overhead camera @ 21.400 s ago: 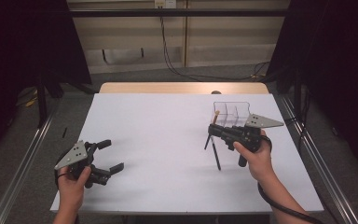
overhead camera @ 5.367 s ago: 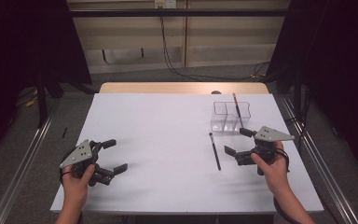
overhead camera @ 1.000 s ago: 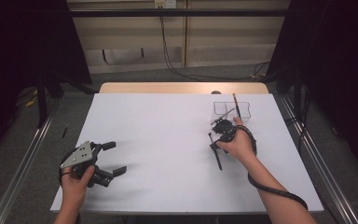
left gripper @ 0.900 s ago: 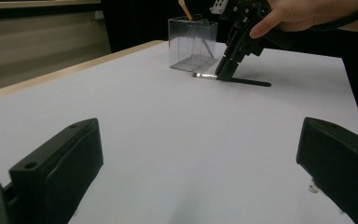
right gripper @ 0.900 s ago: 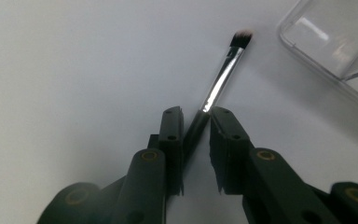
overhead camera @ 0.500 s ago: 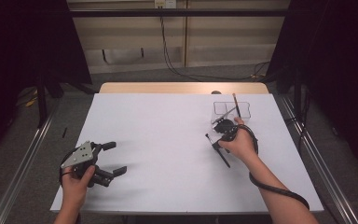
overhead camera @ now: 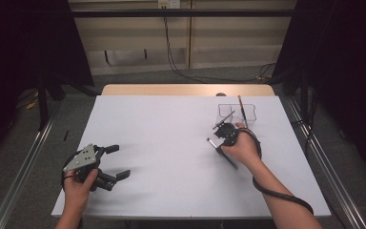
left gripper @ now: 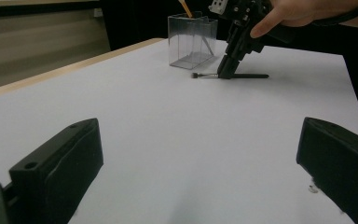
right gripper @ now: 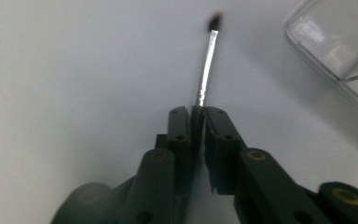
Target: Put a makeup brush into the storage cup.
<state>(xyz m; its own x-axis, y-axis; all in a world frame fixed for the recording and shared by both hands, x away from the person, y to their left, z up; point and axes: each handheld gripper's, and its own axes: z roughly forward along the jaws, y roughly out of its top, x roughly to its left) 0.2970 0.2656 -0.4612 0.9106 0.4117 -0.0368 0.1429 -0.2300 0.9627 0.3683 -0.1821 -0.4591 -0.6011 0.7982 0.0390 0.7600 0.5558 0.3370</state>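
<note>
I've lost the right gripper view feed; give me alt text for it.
The right gripper has its two black jaws shut on a thin brush with a silver metal ferrule and dark tip, which points away over the white table surface. A corner of a clear plastic box sits at upper right.
</note>
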